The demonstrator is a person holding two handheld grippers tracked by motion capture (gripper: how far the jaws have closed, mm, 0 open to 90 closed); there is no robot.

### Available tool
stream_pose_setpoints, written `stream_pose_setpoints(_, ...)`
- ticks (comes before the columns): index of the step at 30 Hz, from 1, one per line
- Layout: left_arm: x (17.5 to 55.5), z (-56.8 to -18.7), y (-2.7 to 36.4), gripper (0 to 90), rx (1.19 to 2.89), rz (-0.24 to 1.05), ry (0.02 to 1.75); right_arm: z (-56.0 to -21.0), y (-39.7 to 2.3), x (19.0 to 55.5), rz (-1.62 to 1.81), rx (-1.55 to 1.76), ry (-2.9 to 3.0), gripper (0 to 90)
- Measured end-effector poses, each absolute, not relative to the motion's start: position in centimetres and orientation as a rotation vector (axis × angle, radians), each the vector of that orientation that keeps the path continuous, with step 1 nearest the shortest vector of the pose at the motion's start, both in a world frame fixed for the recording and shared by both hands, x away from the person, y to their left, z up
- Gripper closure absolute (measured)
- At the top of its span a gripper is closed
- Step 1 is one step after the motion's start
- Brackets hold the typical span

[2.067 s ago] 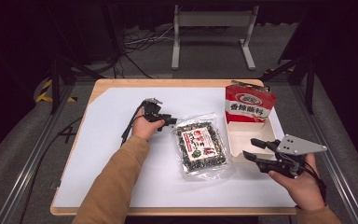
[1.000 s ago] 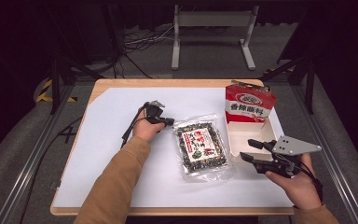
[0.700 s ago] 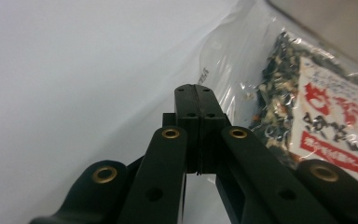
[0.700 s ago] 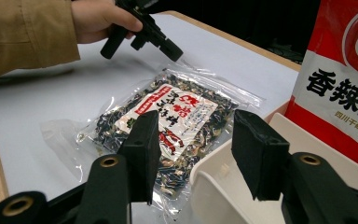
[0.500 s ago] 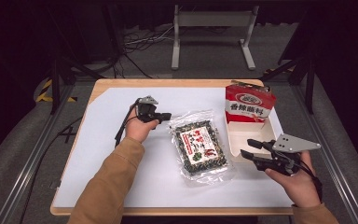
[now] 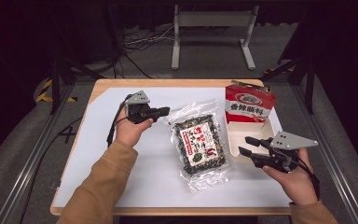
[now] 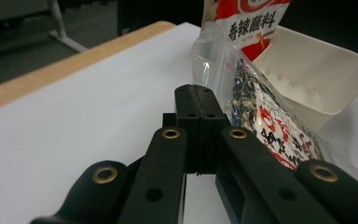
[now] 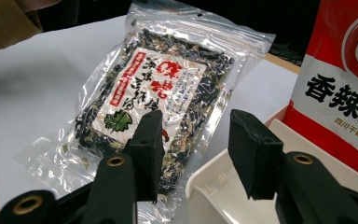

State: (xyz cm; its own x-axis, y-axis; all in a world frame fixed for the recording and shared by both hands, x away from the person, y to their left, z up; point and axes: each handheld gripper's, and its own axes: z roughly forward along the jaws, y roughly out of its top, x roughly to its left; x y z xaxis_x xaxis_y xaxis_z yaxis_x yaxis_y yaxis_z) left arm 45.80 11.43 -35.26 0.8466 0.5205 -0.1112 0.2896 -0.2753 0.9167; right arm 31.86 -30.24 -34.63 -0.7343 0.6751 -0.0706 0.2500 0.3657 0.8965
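The seaweed pouch (image 6: 199, 144) lies flat mid-table on the white sheet (image 6: 98, 154), between our two grippers and held by neither. Our left gripper (image 6: 164, 111) has its two black jaws pressed flat together on nothing, tips just beside the pouch's upper left corner; in the left gripper view the crinkly clear film (image 7: 223, 70) sits right beside the closed tips. Our right gripper (image 6: 243, 145) has its jaws apart; they've just been closing a bit, with the near rim of the white tray (image 8: 214, 186) rising between them and neither pad pressing on it.

Room-wise: the pouch's right edge sits just beside the tray wall (image 6: 233, 140), so that side is tight. Left of it the sheet is wide open to the wooden table edge (image 6: 74, 121).

Count: one pouch, one tray, one red snack bag (image 6: 248, 105), two grippers.

Pouch is glossy clear plastic over dark shredded bits with a white-and-red label; the tray is smooth, rounded plastic; the red bag stands upright in the tray's far end.
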Motion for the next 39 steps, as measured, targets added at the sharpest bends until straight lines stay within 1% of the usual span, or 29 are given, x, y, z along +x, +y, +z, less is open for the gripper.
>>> stream_pose_setpoints(6, 43.4, -33.4, 12.6, 90.0, 1.809, 0.298, 0.536, -34.4, -29.8, 32.3, 1.373, 0.799, 2.219, 55.2)
stream_pose_setpoints(9, 42.3, -32.6, 13.1, 90.0, 1.795, 0.301, 0.504, -34.5, -29.3, 32.7, 1.383, 0.812, 2.226, 53.3)
stream_pose_setpoints(10, 41.8, -32.3, 13.1, 90.0, 1.799, 0.322, 0.489, -34.6, -29.2, 32.8, 1.385, 0.813, 2.227, 52.7)
stream_pose_setpoints(14, 40.0, -31.5, 13.4, 90.0, 1.788, 0.351, 0.436, -34.7, -28.4, 33.7, 1.368, 0.803, 2.237, 45.8)
stream_pose_setpoints(16, 39.6, -31.3, 13.5, 90.0, 1.779, 0.342, 0.431, -34.9, -27.9, 34.2, 1.375, 0.805, 2.248, 42.0)
stream_pose_setpoints(22, 38.9, -31.0, 13.6, 90.0, 1.769, 0.318, 0.414, -35.0, -26.8, 35.4, 1.371, 0.800, 2.263, 38.1)
stream_pose_setpoints(29, 37.6, -29.9, 13.3, 90.0, 1.725, 0.298, 0.346, -34.9, -26.1, 36.8, 1.417, 0.804, 2.307, 31.7)
stream_pose_setpoints(35, 36.4, -29.2, 13.0, 90.0, 1.714, 0.288, 0.291, -34.7, -25.3, 37.8, 1.467, 0.750, 2.353, 29.0)
stream_pose_setpoints(39, 35.8, -28.9, 12.8, 90.0, 1.712, 0.289, 0.265, -34.6, -24.9, 38.3, 1.507, 0.707, 2.362, 29.0)
